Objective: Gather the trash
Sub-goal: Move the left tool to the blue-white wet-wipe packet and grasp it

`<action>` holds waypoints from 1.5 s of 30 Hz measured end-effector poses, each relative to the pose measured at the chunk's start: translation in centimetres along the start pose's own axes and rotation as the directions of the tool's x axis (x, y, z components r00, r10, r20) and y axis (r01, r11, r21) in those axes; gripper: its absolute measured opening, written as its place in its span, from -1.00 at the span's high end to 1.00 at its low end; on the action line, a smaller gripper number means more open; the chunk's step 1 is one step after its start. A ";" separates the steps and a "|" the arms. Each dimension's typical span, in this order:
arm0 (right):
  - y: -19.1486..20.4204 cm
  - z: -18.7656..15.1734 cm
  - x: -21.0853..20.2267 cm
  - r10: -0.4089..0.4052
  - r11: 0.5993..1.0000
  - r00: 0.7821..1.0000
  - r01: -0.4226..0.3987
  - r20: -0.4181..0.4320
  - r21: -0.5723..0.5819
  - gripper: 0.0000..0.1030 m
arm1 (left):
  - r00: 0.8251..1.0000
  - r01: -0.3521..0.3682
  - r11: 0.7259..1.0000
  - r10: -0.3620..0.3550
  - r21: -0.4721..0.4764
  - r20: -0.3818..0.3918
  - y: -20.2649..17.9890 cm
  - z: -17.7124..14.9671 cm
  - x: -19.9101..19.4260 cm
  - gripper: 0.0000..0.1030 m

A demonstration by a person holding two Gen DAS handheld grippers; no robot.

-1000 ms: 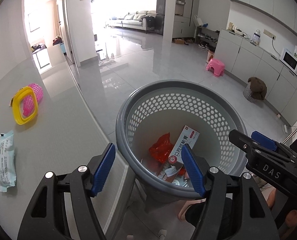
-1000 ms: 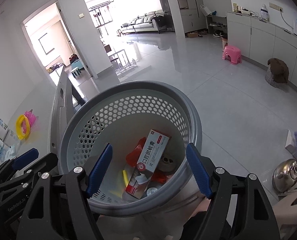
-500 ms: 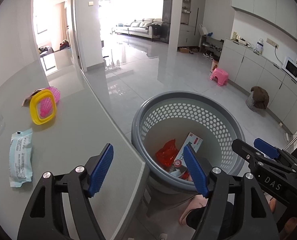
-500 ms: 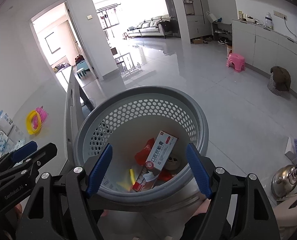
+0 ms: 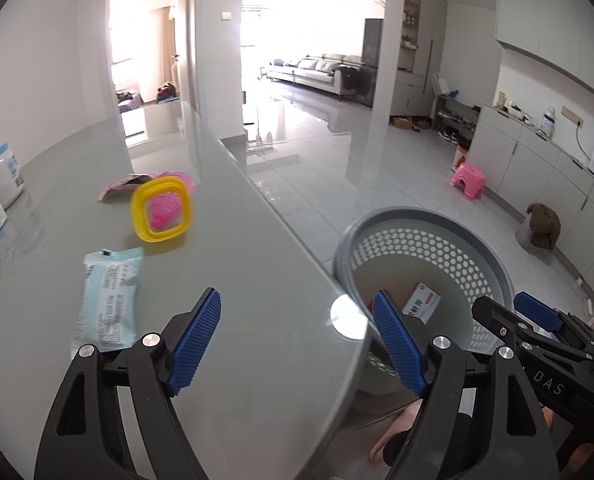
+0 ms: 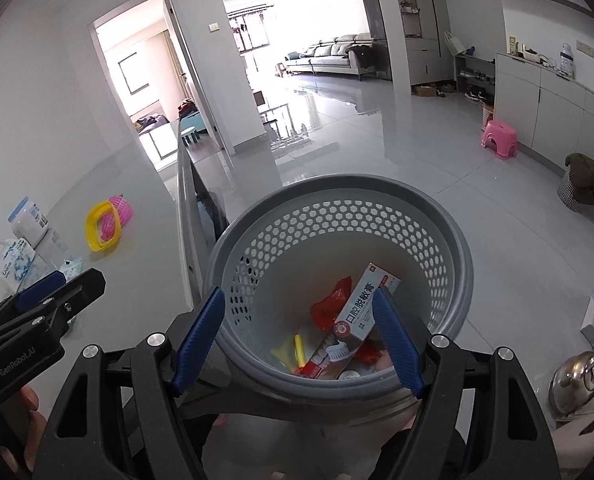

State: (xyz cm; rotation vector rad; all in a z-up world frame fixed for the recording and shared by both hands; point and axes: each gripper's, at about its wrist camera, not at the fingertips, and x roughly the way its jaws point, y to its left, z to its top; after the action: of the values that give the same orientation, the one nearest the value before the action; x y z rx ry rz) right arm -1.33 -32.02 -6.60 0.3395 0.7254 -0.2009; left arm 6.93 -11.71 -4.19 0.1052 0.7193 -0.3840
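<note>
the left gripper (image 5: 297, 340) hovers over the near edge of the grey table (image 5: 257, 280), aimed forward and a little downward, its blue-padded jaws wide apart with nothing between them. ahead of it on the table lie a pale blue wrapper (image 5: 109, 300) and, farther off, a yellow ring with a pink piece (image 5: 161, 210) inside it. the right gripper (image 6: 299, 340) is held above the grey perforated basket (image 6: 449, 240), tilted down into it, its jaws likewise spread and empty. the basket stands on the floor just beside the table edge. inside it rest a toothpaste box (image 6: 351, 322), a red wrapper (image 6: 329, 304) and a yellow scrap (image 6: 291, 350). in the left wrist view the right gripper shows at the lower right, beside the basket rim.
</note>
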 end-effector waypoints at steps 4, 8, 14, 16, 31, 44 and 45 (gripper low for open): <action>2.0 0.1 0.5 0.031 0.999 0.999 -0.031 -0.007 -0.037 -0.41 | 0.999 -0.044 0.998 0.045 -0.043 0.007 2.3 0.0 -0.6 -0.51; 4.1 0.3 1.2 0.063 0.995 0.998 -0.064 -0.016 -0.072 -0.41 | 0.995 -0.094 0.992 0.095 -0.086 0.012 4.7 -0.1 -1.2 -0.51; 7.0 0.4 2.3 0.109 0.986 0.993 -0.113 -0.036 -0.124 -0.41 | 0.986 -0.163 0.975 0.166 -0.149 0.012 8.0 -0.2 -1.7 -0.54; 8.0 0.4 2.7 0.123 0.982 0.991 -0.128 -0.043 -0.139 -0.41 | 0.982 -0.186 0.968 0.190 -0.170 0.008 9.2 -0.4 -1.8 -0.55; 12.9 0.6 5.9 0.218 0.953 0.971 -0.234 -0.101 -0.192 -0.48 | 0.953 -0.300 0.918 0.299 -0.260 -0.044 14.6 -1.8 -2.0 -0.62; 13.4 1.5 8.4 0.248 0.952 0.961 -0.265 -0.123 -0.151 -0.53 | 0.950 -0.310 0.921 0.293 -0.238 -0.105 15.1 -2.4 0.2 -0.73; 13.3 1.6 8.5 0.247 0.953 0.961 -0.264 -0.125 -0.149 -0.53 | 0.951 -0.307 0.922 0.289 -0.235 -0.108 15.1 -2.4 0.5 -0.73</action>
State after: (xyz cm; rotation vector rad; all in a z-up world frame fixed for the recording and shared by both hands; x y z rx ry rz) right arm 9.77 -20.81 -8.14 0.2846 0.7882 0.1232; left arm 11.44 2.62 -6.85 -0.0105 0.8028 0.0050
